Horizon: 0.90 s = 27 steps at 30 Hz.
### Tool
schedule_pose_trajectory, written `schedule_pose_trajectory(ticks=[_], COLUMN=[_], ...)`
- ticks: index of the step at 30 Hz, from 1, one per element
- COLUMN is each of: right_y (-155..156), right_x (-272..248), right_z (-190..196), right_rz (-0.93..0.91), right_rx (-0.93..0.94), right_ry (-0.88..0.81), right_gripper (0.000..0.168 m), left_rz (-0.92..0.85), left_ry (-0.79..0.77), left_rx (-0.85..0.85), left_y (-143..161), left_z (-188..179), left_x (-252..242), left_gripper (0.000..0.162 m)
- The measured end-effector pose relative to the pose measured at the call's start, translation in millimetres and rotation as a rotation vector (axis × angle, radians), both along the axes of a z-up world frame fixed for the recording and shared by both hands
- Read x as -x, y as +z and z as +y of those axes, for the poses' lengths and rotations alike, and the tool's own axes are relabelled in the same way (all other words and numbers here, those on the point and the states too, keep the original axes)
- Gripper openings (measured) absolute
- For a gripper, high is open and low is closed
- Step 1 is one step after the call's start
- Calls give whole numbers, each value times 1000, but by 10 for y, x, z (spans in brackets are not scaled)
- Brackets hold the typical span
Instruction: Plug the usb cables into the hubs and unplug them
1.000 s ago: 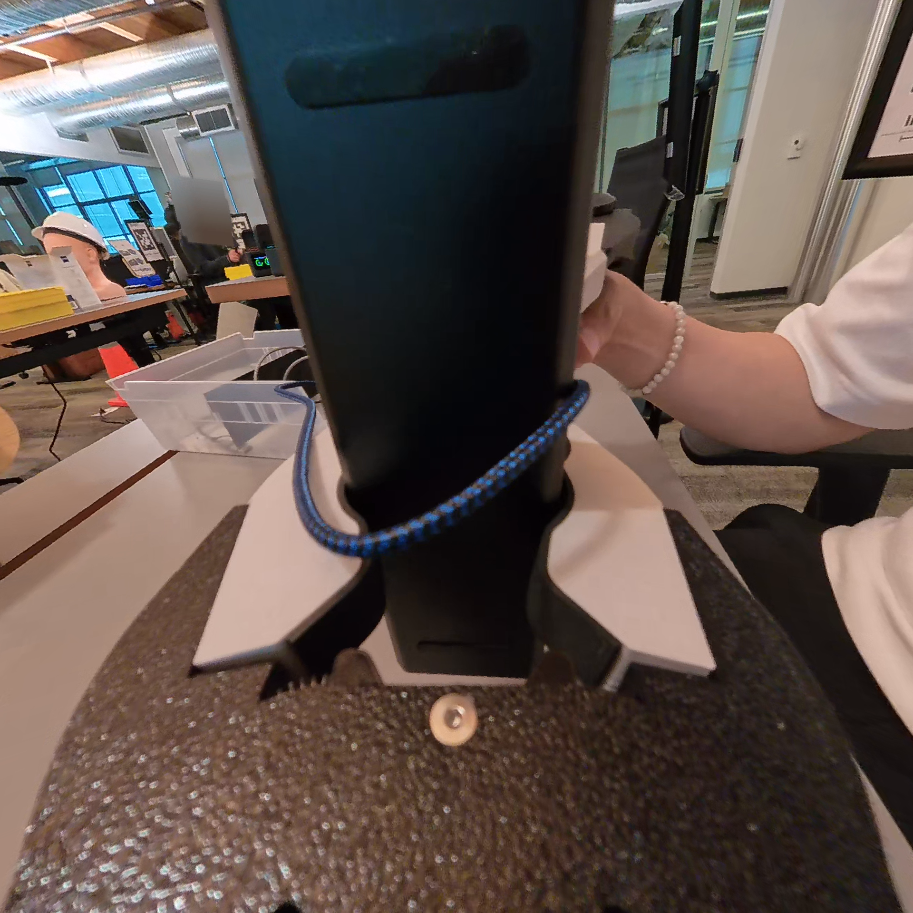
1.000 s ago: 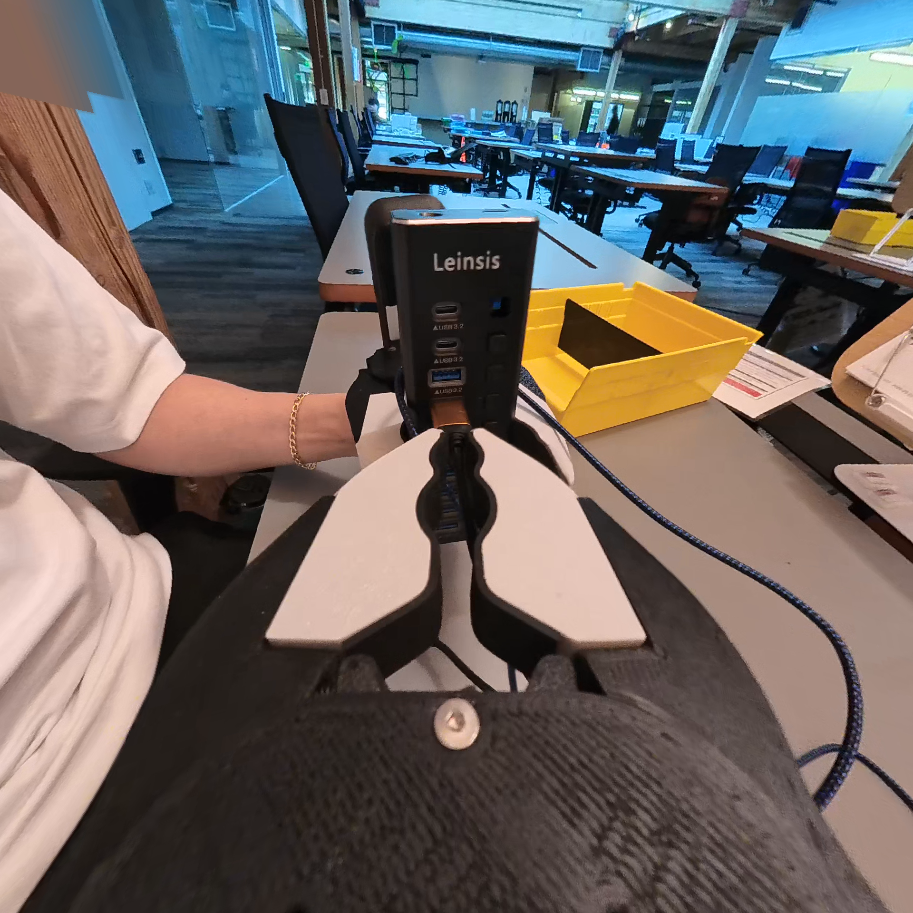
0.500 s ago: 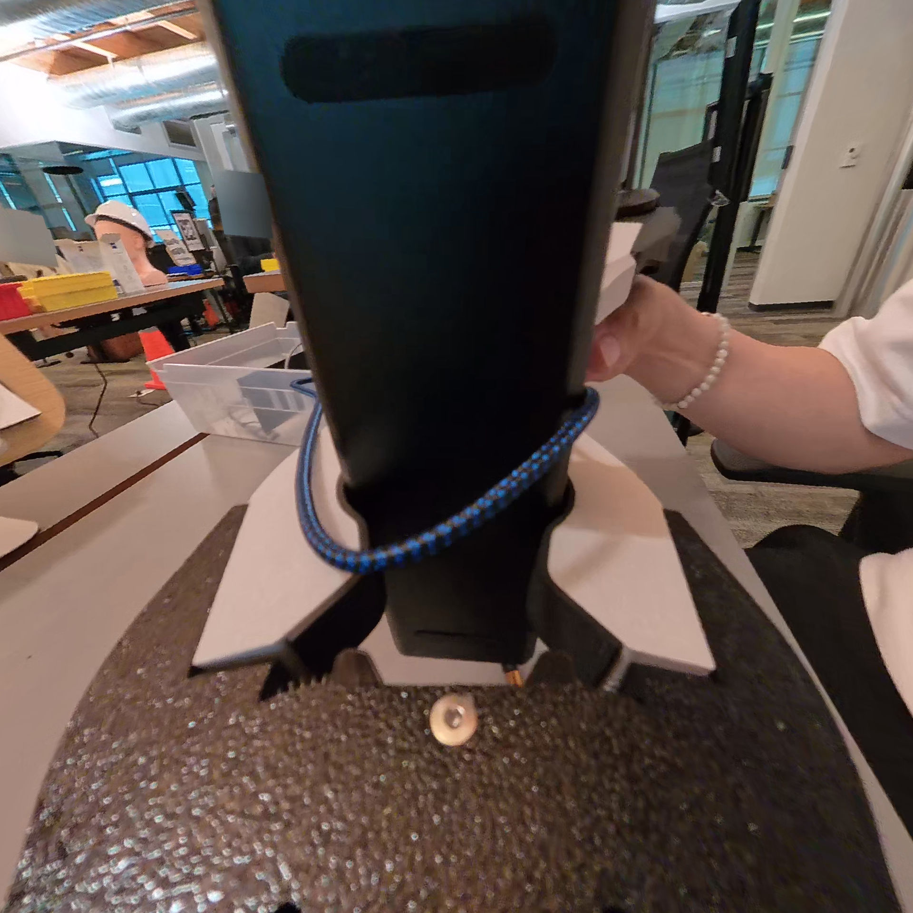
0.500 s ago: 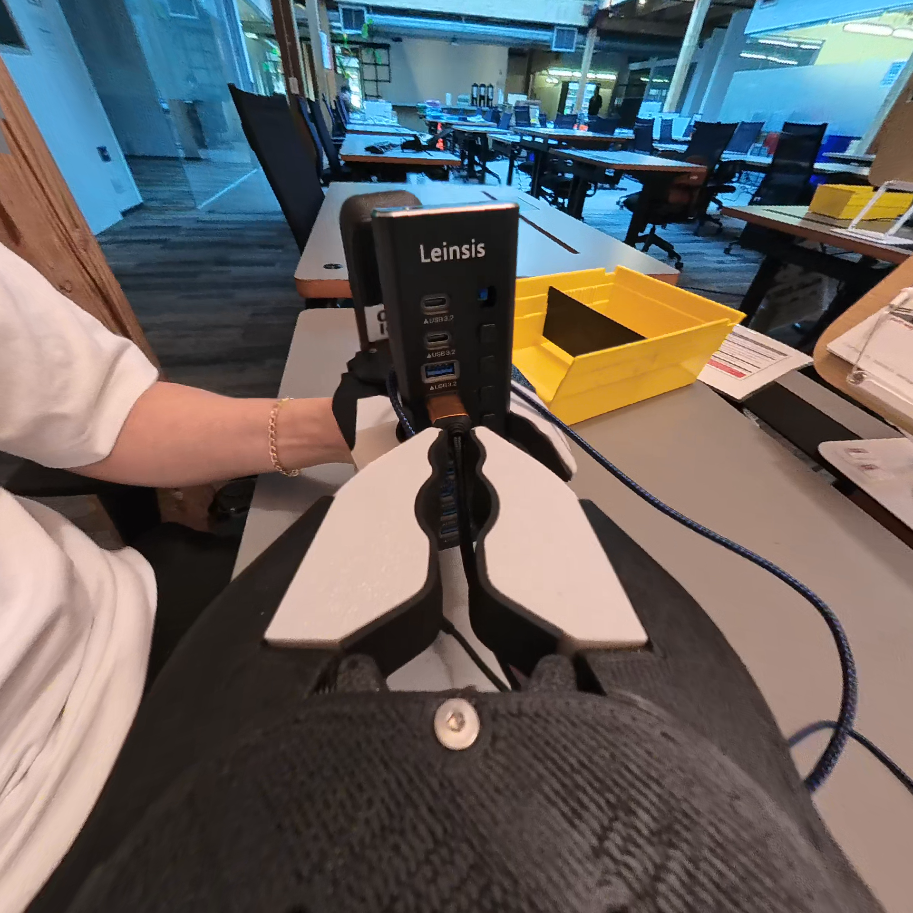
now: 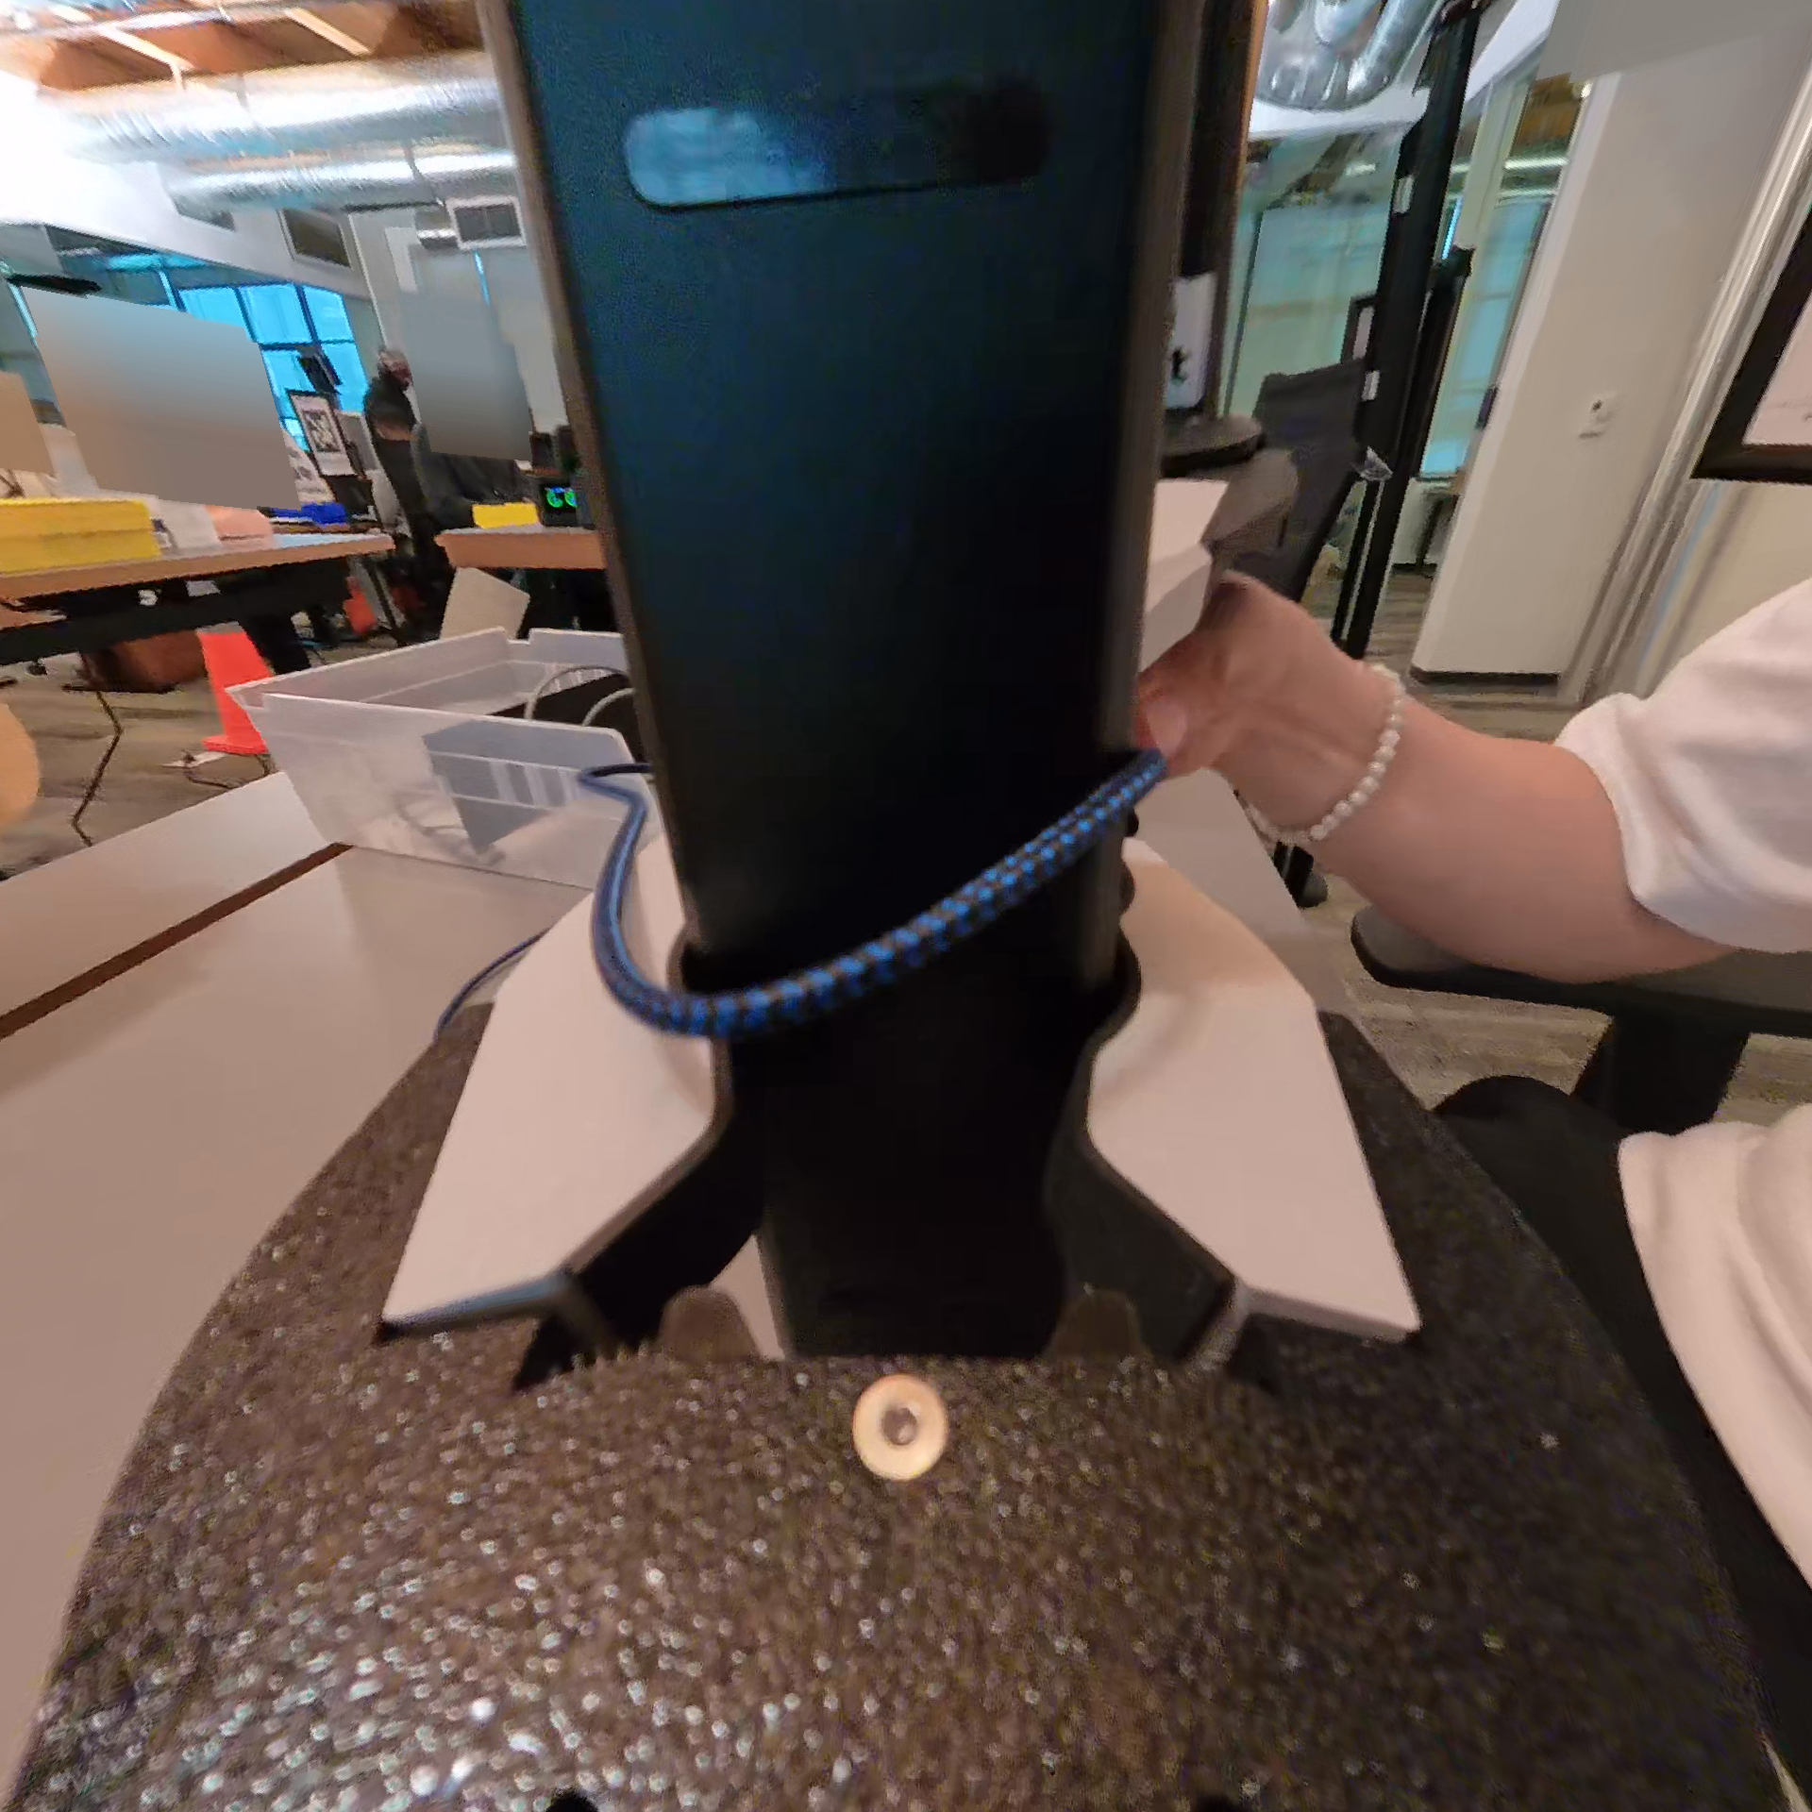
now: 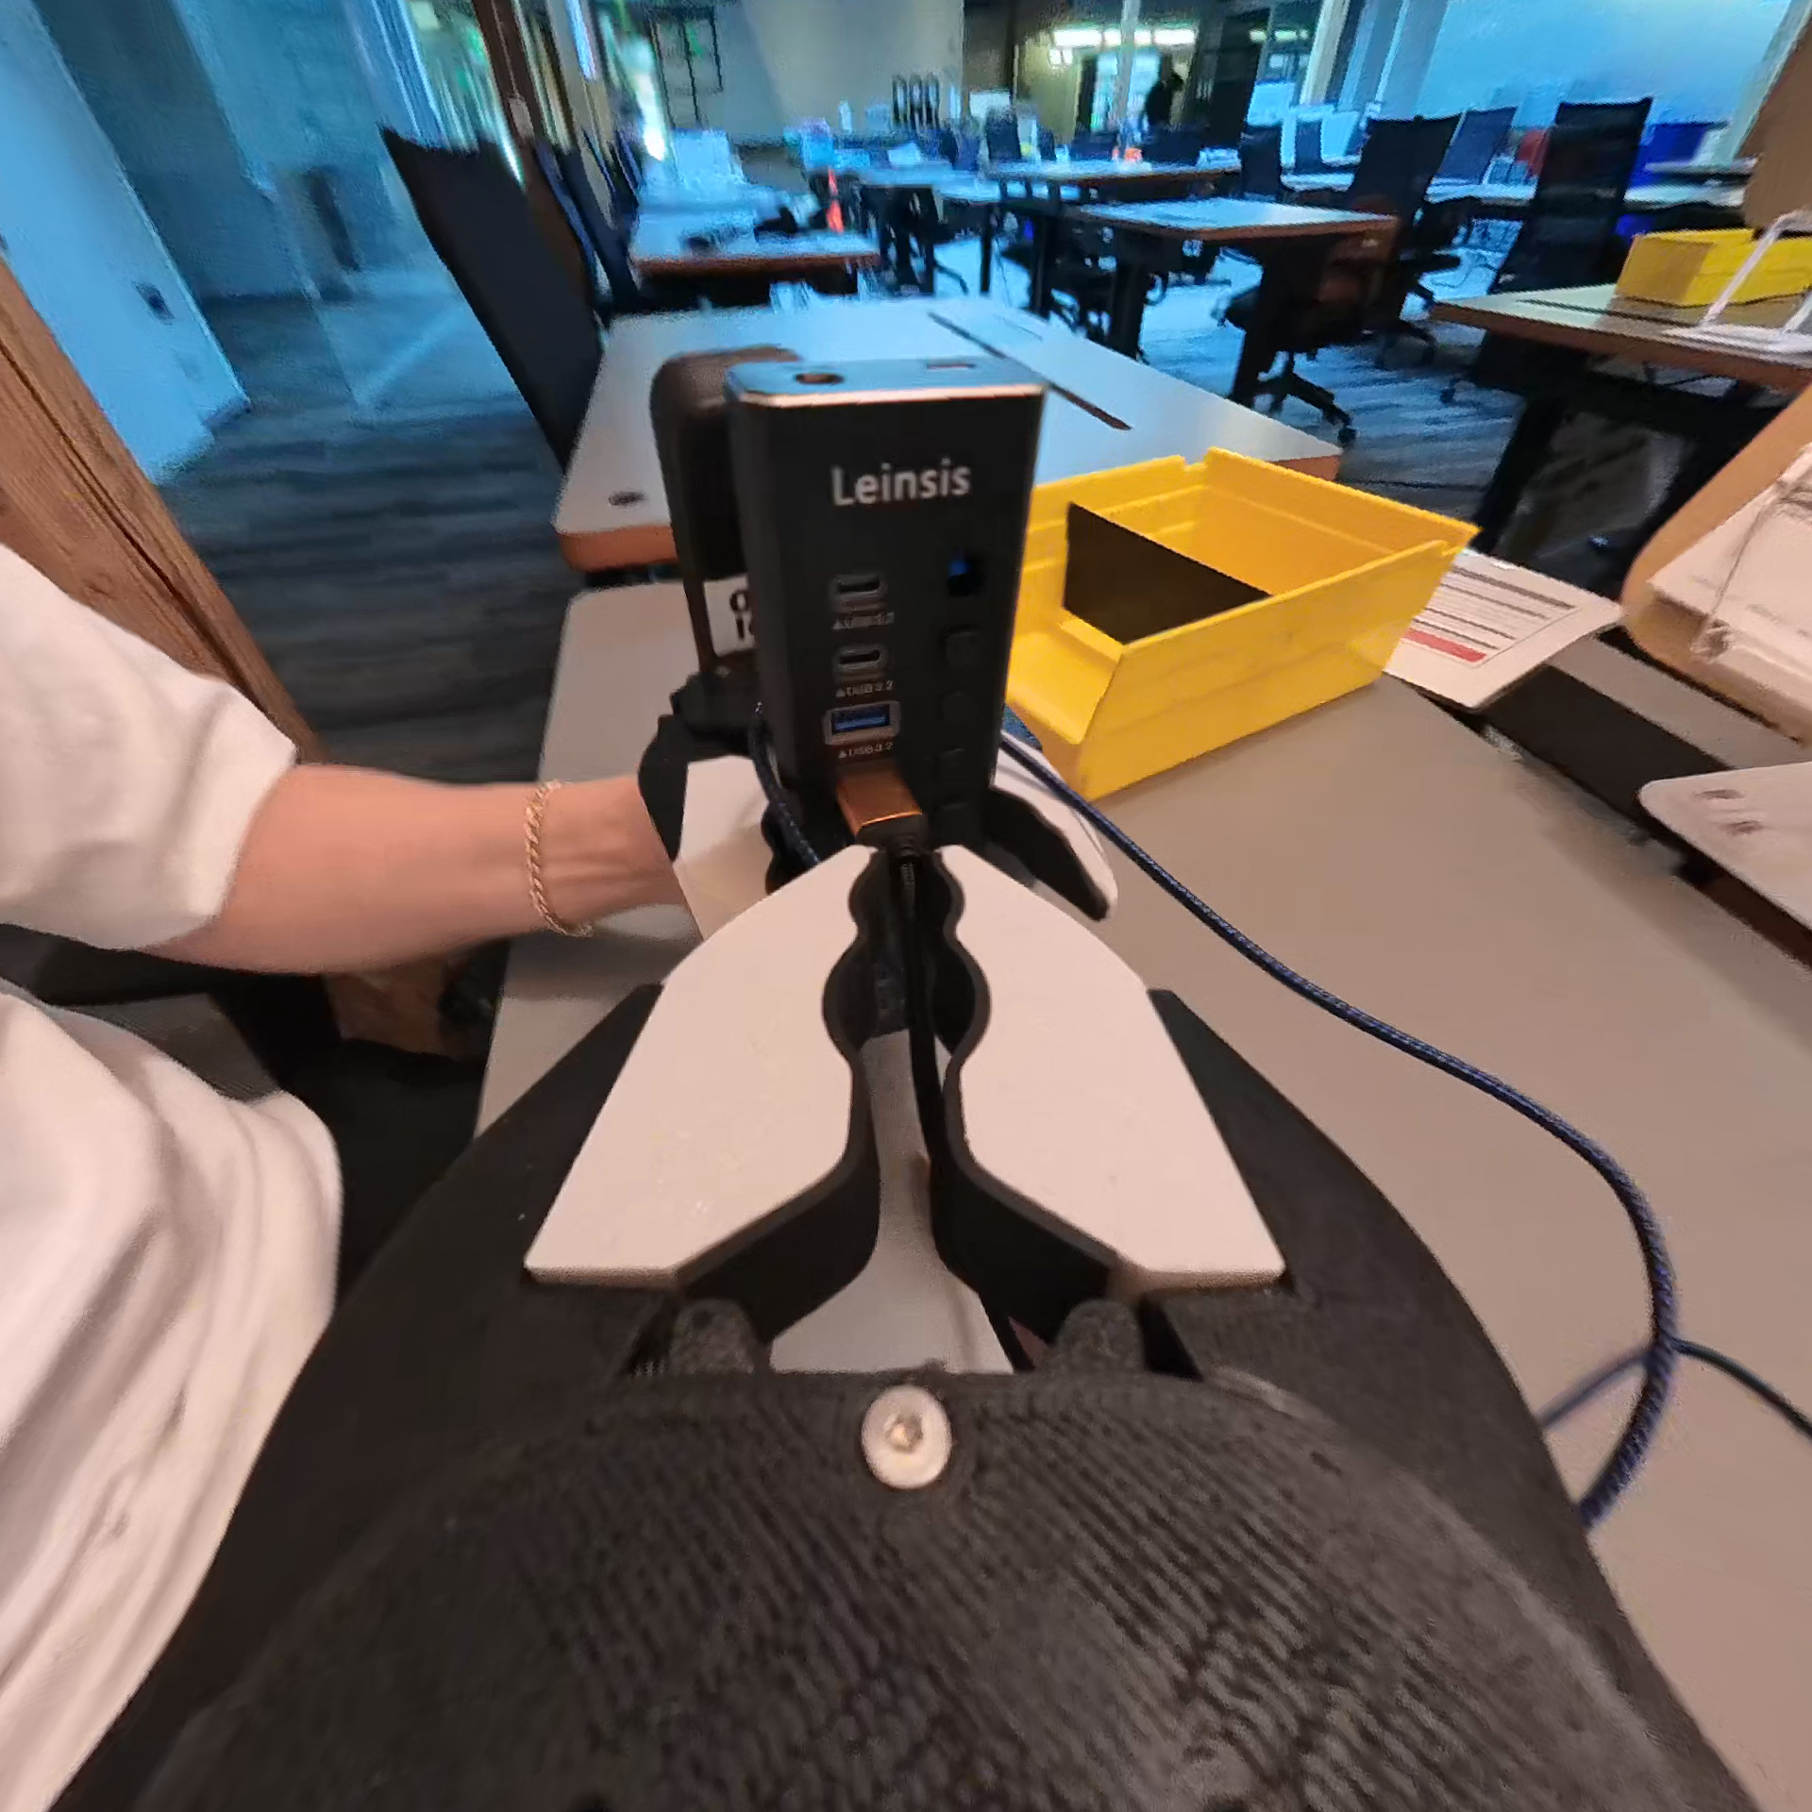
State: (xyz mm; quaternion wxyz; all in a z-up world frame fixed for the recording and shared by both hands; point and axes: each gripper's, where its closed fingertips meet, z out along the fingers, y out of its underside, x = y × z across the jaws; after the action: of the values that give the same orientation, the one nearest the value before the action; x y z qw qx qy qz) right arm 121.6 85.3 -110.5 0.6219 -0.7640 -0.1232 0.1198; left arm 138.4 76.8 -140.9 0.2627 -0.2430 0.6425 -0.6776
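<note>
Matt black hub [image 6: 887,598], braided cable [image 5: 882,951], glossy yellow bin [image 6: 1245,608]

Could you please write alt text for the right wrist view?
The right tongs pinch a black cable just behind its copper plug, seated in an upright black hub. The left tongs grip the hub's base; a yellow bin sits behind.

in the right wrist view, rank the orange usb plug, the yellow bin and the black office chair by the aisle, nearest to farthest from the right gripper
1. orange usb plug: just ahead of the right gripper, in the hub.
2. yellow bin: farther, to the right on the table.
3. black office chair: farthest, back left.
</note>
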Motion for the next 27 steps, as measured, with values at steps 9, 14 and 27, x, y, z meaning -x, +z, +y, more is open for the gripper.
schedule_pose_trajectory(ticks=[9, 14, 27], right_y=[-55, -92, -110], right_x=[-76, 39, -54], right_z=[2, -41, -27], right_rz=[-41, -93, -155], right_rx=[24, 76, 87], right_ry=[-31, 24, -41], right_gripper=[7, 7, 7], left_rz=[12, -24, 0], left_ry=[26, -2, -20], left_rx=[7, -25, 12], left_y=[-38, -73, -41], left_z=[24, -3, 12], left_x=[-54, 11, 0], left_gripper=[72, 71, 72])
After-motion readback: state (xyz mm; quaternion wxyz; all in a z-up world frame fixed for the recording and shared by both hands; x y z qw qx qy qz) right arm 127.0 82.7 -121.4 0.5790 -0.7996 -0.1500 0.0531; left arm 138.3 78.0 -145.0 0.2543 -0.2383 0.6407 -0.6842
